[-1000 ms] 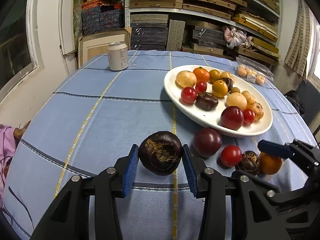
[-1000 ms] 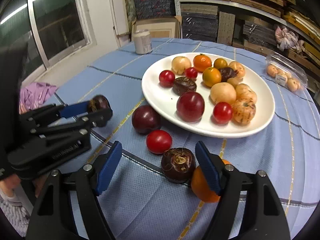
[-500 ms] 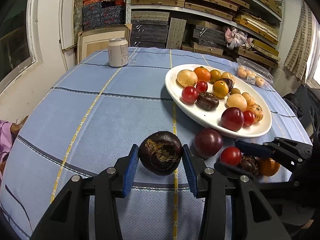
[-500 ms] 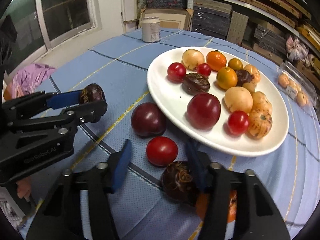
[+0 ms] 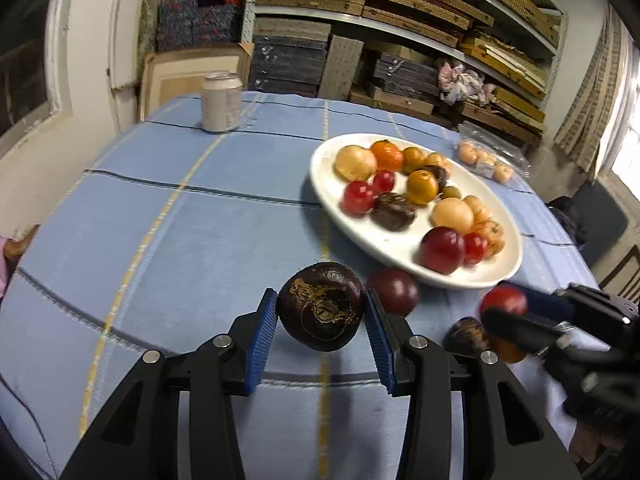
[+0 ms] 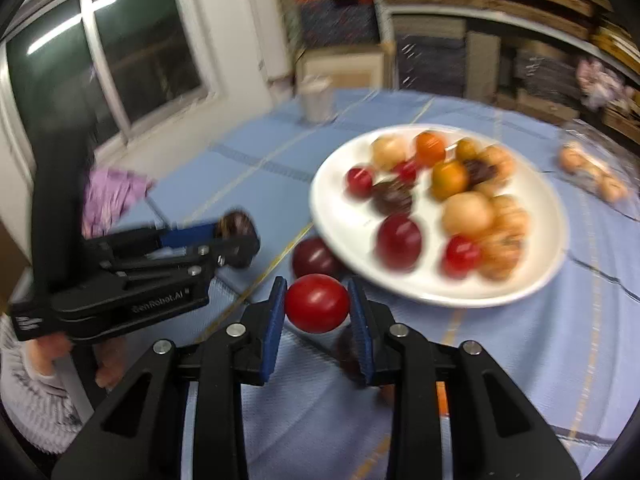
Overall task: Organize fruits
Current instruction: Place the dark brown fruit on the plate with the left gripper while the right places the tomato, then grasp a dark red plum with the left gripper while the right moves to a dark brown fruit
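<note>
Motion blur smears the plate [image 6: 532, 280] and its fruit in the right wrist view. The orange [image 5: 508, 354] sits mostly hidden behind the right gripper's fingers [image 5: 516, 326].

Drink can [image 5: 221, 102] on blue checked tablecloth [image 5: 168, 216]; stacked shelves [image 5: 400, 20] behind.

Your left gripper [image 5: 321, 312] sits level with its blue pads clamped on the dark mangosteen [image 5: 321, 306], while your right gripper [image 6: 316, 308], reaching in from 4 o'clock of the left one, has its pads pressed against both sides of a red tomato [image 6: 317, 303].
</note>
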The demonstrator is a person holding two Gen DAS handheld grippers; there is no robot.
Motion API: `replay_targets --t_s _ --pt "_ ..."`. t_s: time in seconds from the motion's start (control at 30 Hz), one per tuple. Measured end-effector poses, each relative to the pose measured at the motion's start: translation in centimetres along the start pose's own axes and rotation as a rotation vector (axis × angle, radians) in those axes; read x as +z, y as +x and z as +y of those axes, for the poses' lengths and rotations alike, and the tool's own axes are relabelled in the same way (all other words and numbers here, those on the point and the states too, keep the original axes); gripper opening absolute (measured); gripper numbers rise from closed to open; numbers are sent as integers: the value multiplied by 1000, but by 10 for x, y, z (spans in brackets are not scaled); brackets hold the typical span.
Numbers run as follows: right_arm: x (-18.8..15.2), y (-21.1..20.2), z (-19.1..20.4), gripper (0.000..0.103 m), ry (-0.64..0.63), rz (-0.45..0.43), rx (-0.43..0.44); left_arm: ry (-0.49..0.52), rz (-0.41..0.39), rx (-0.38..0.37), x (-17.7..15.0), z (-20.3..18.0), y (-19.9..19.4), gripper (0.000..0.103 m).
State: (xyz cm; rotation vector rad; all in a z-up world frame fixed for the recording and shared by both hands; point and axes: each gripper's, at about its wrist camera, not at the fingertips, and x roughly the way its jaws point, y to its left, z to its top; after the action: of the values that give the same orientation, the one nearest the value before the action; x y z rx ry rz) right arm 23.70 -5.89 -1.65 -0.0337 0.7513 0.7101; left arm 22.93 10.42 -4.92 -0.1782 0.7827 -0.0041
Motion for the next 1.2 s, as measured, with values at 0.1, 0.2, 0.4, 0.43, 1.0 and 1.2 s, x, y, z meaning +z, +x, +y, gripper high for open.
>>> replay_targets --t_s 0.1,0.2,0.4,0.43,1.0,1.2 --pt "16 -18 -25 31 51 -57 -65 32 -9 -2 20 -15 1 44" --pt "31 -22 -52 31 104 -85 -102 83 -37 -1 44 -38 7 44" --pt "59 7 -101 31 195 -67 -128 107 -2 -7 64 -58 46 44" --pt "63 12 -110 31 216 -66 -128 105 7 -10 65 -58 52 44" --pt "56 -10 -129 55 309 -169 -135 27 -67 -43 61 -23 32 71" --pt "15 -49 -102 70 329 -273 -116 17 -69 15 22 2 8 72"
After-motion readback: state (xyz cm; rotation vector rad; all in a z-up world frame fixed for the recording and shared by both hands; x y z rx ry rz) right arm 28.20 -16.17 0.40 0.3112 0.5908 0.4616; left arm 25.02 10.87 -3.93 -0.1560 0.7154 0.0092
